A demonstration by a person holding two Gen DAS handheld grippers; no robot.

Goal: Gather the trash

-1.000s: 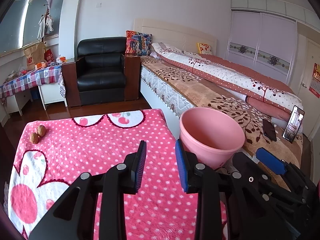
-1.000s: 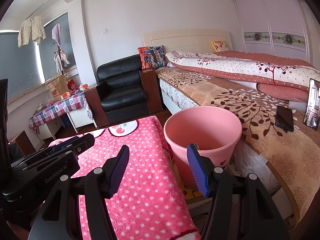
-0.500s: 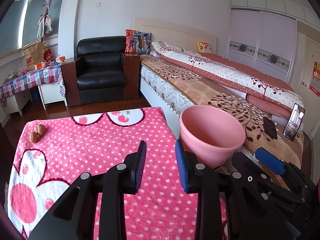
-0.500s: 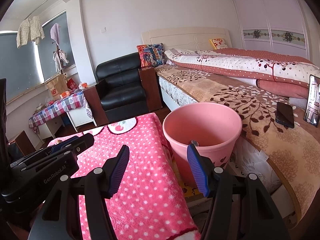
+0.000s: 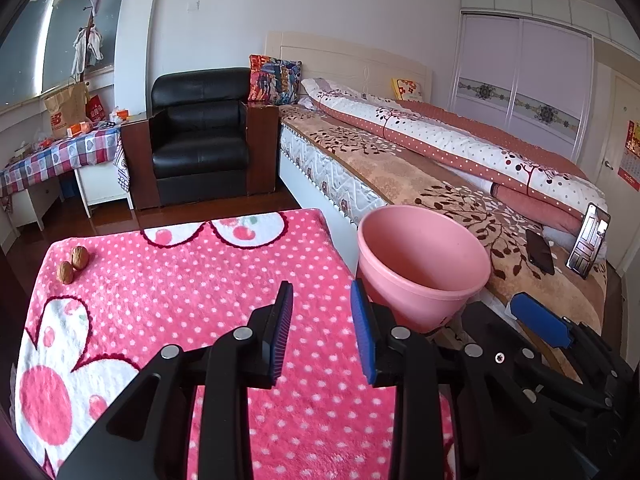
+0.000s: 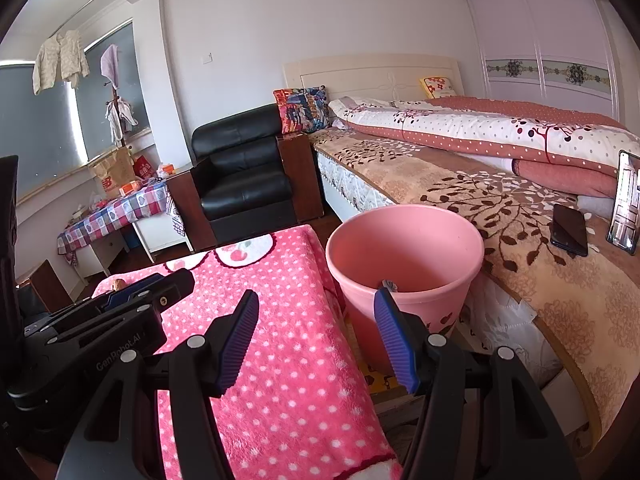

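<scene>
Two walnuts (image 5: 73, 264) lie at the far left of the pink polka-dot blanket (image 5: 192, 280) on the table. A pink bin (image 5: 420, 264) stands right of the table, against the bed. In the right wrist view the bin (image 6: 404, 264) holds a small grey scrap (image 6: 388, 284) near its front wall. My left gripper (image 5: 322, 328) is open and empty above the blanket's right part. My right gripper (image 6: 316, 340) is open and empty above the table's right edge, next to the bin. One walnut (image 6: 117, 285) peeks out behind the left gripper's body.
A bed (image 5: 400, 168) runs along the right with two phones (image 5: 540, 252) on it. A black armchair (image 5: 200, 152) stands beyond the table. A side table with a checked cloth (image 5: 52, 156) holds bags and boxes at the far left.
Both views have shifted slightly; the bin sits a little lower and closer in the right wrist view. Both grippers stay open and empty.
</scene>
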